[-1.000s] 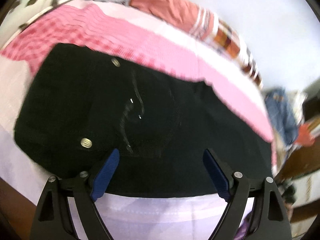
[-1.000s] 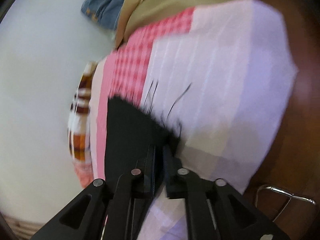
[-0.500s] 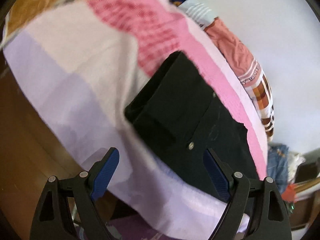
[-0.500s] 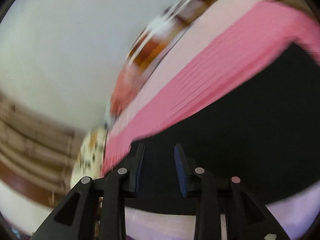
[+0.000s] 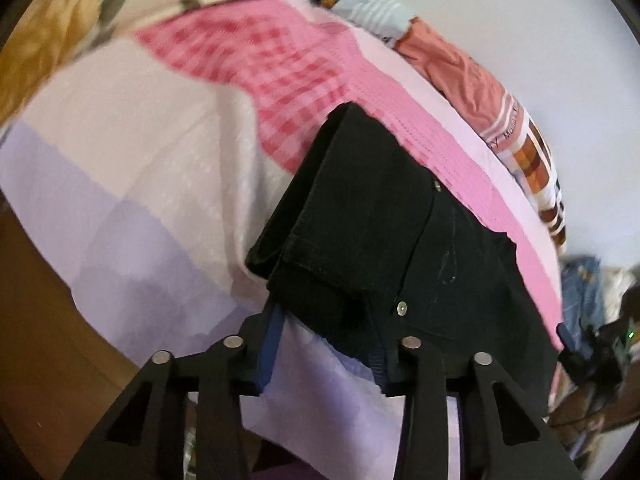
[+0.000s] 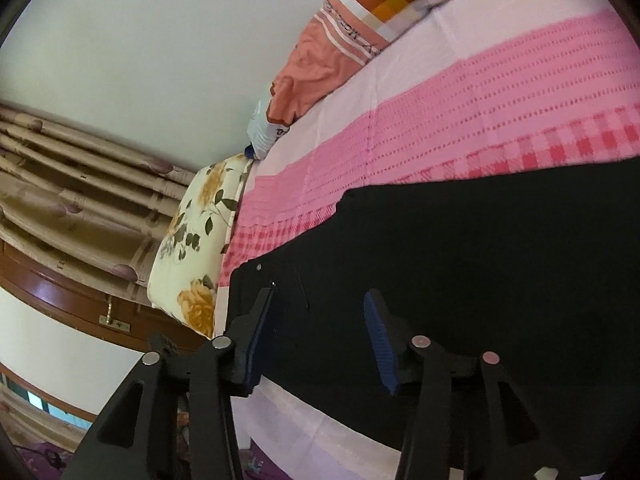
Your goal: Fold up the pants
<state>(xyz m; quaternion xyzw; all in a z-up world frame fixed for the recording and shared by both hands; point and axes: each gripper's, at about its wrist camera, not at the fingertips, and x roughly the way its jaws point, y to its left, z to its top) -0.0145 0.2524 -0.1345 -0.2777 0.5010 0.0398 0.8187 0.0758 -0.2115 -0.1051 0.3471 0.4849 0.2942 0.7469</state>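
Observation:
Black pants [image 5: 380,236] lie on a bed with a pink and lilac bedspread [image 5: 152,168], one end doubled over into a thick fold. My left gripper [image 5: 324,344] has its blue pads around the near corner of that folded end, jaws partly closed on the cloth. In the right wrist view the pants [image 6: 480,280] spread flat under my right gripper [image 6: 320,340], which is open and hovers just above the black fabric near its front edge.
An orange-striped garment [image 5: 464,76] and a checked cloth [image 5: 536,160] lie along the wall side. A floral pillow [image 6: 196,240] sits at the bed's head by a wooden headboard [image 6: 72,300] and curtains. Jeans [image 5: 580,292] and clutter lie at the far right.
My left gripper moved in on the folded end and narrowed around its corner. My right gripper let go of the pants, opened wide and swung to face the pillow end.

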